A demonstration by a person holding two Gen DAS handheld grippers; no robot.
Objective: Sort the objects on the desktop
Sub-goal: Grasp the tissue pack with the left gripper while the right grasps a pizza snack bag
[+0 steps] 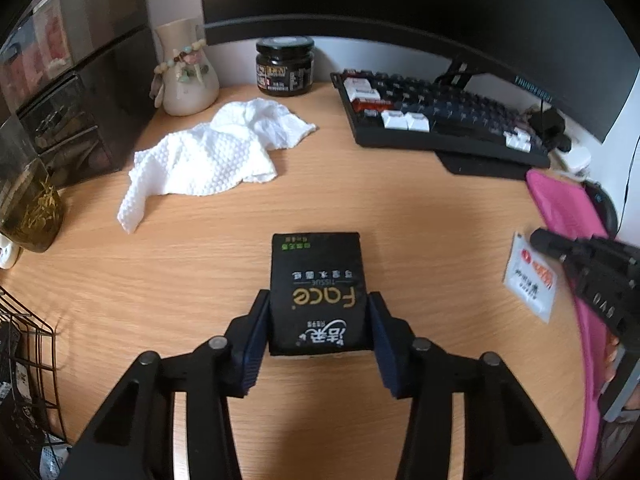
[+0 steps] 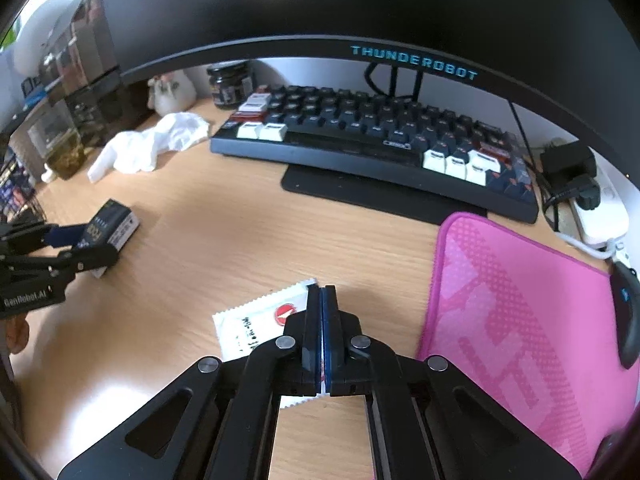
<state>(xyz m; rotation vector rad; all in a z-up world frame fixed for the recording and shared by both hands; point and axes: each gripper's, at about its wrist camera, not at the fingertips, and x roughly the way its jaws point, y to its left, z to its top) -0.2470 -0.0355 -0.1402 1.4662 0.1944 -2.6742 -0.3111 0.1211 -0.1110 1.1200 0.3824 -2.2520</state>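
Your left gripper [image 1: 318, 320] clamps the black tissue pack [image 1: 318, 280] on the desk [image 1: 200, 280]; your right gripper [image 2: 322, 300] is pinched shut on the white sachet [image 2: 256, 324].

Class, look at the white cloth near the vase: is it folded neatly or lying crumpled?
Crumpled. The white cloth lies bunched in uneven ridges on the desk, one corner trailing out, beside the vase.
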